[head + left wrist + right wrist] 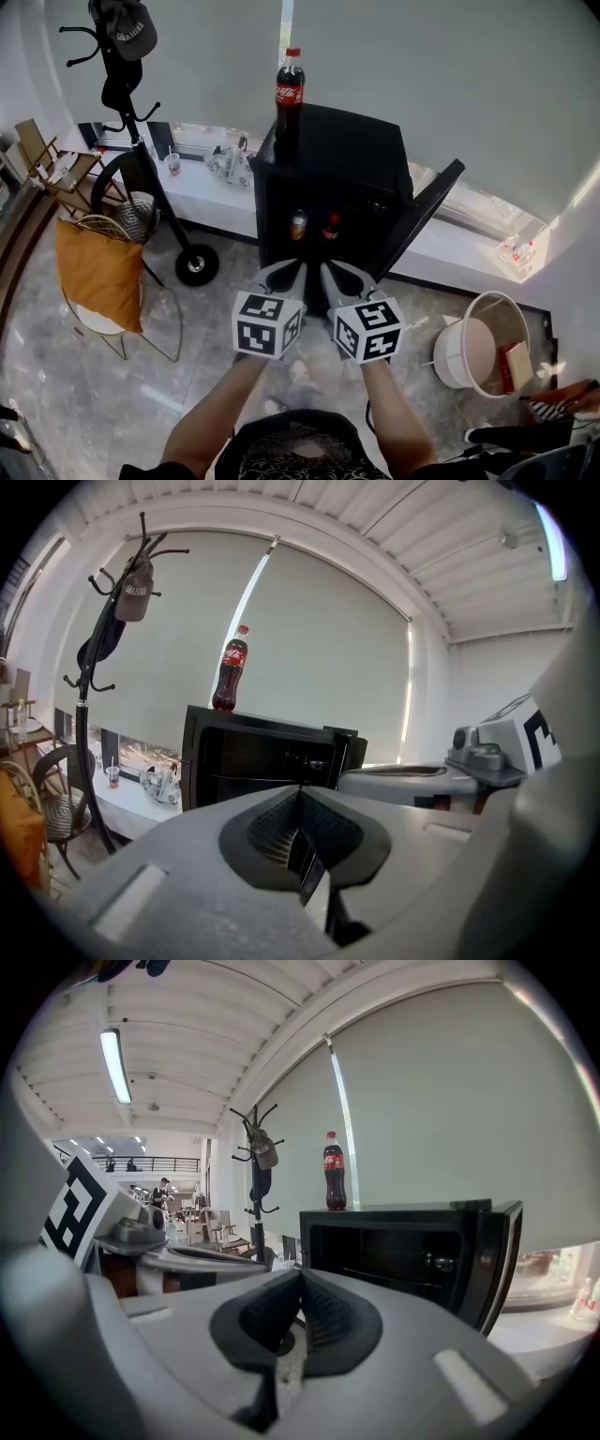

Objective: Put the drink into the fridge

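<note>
A cola bottle [289, 94] with a red cap stands upright on top of a small black fridge [356, 150], at its front left corner. The fridge door [417, 217] hangs open to the right. Inside, two drinks [313, 226] sit on a shelf. My left gripper [292, 276] and right gripper [335, 276] are side by side in front of the fridge, below its opening, both shut with nothing between the jaws. The left gripper view shows the bottle [231, 670] on the fridge [262, 752]; the right gripper view shows the same bottle [335, 1173] and fridge [403, 1241].
A black coat stand [122, 84] with a cap stands to the left, beside a chair with an orange cushion [98, 272]. A white bucket [483, 342] sits on the floor at right. A low white ledge [211, 192] runs behind the fridge.
</note>
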The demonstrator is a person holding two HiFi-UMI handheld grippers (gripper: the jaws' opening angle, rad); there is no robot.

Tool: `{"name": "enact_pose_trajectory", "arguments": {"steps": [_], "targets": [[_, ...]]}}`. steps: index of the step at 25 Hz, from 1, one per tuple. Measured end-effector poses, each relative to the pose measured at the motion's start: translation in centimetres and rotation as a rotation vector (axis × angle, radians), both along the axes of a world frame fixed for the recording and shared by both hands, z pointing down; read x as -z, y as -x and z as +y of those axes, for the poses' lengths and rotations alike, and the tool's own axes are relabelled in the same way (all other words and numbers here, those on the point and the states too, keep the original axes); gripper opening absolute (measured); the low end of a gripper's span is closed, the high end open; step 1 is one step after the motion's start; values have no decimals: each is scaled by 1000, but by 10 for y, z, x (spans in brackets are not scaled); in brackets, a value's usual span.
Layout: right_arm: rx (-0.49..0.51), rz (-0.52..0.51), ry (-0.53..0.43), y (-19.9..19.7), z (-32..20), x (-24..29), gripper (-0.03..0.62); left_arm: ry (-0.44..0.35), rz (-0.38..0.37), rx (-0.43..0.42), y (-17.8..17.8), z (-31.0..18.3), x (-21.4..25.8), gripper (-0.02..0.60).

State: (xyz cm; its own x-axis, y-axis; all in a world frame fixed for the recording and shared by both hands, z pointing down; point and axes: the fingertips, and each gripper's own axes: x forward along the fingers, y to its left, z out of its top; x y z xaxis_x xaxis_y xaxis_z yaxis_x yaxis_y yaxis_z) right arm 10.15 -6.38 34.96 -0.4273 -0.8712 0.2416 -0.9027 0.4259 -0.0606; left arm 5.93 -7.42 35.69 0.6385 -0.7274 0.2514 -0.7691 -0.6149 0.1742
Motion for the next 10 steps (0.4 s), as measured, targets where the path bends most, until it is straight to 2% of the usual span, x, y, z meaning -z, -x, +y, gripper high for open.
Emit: {"name": "enact_pose_trajectory", "arguments": {"steps": [10], "targets": [[4, -24, 8, 1, 0, -3, 2, 8, -3, 1, 2, 0, -4, 2]]}}
